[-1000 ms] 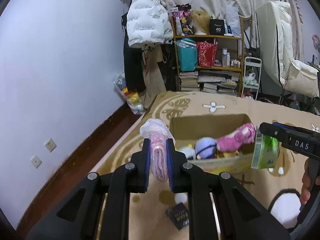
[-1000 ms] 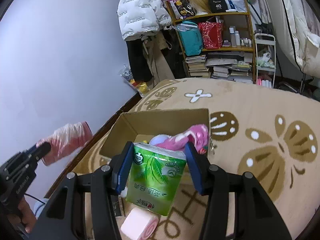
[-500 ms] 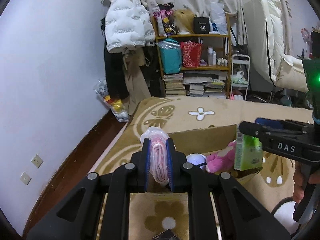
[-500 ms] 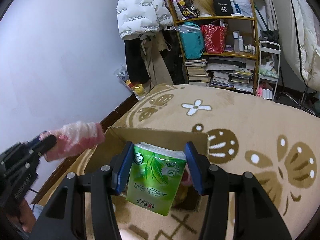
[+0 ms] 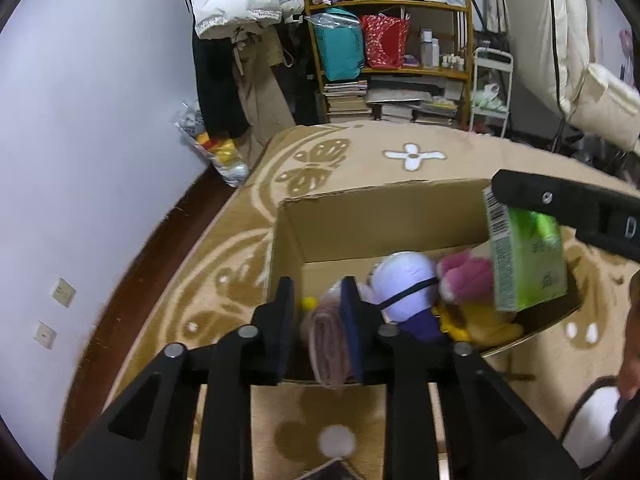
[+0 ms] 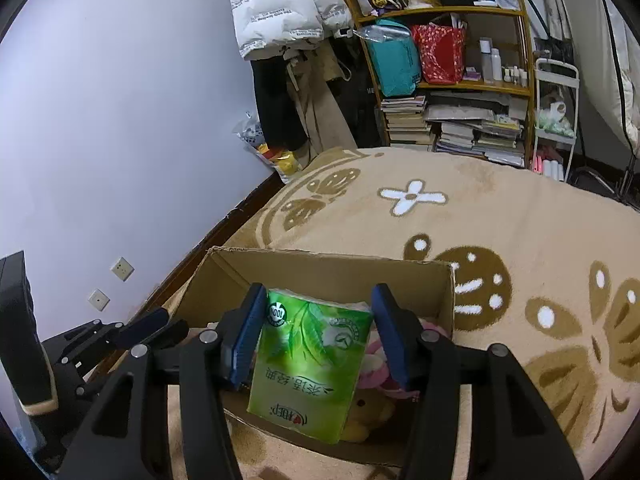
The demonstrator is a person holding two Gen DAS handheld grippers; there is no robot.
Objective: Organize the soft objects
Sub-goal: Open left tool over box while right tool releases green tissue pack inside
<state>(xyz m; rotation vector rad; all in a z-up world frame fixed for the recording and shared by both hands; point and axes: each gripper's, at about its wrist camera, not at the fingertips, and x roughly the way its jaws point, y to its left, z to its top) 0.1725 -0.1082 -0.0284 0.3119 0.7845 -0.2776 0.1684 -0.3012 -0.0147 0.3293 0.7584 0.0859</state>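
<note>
1. Placement is the step in hand: both tools are over the open cardboard box (image 5: 384, 220), which stands on the patterned carpet (image 6: 500, 216), each with a soft item to go in.
2. Left tool (image 5: 318, 322): its jaws have just been opening. The pink wrapped roll (image 5: 330, 344) sits between them, lying against the right finger with a gap showing on the left side, so the grip reads as released. The roll appears blurred, above the near left corner of the box interior; judged to be dropping in.
3. Right tool (image 6: 316, 334): jaws have just eased slightly wider, yet the green tissue pack (image 6: 310, 368) hangs between the blue pads and looks held, over the right half of the box.
4. Box contents: a white-and-purple plush (image 5: 404, 292), a pink plush (image 5: 464, 284) and a yellow plush (image 5: 480, 326) fill the middle and right; free floor shows at the left.
5. Next move, in my judgement: withdraw the left tool clear of the rim, then lower the tissue pack onto the plush pile and spread the right jaws fully.
</note>
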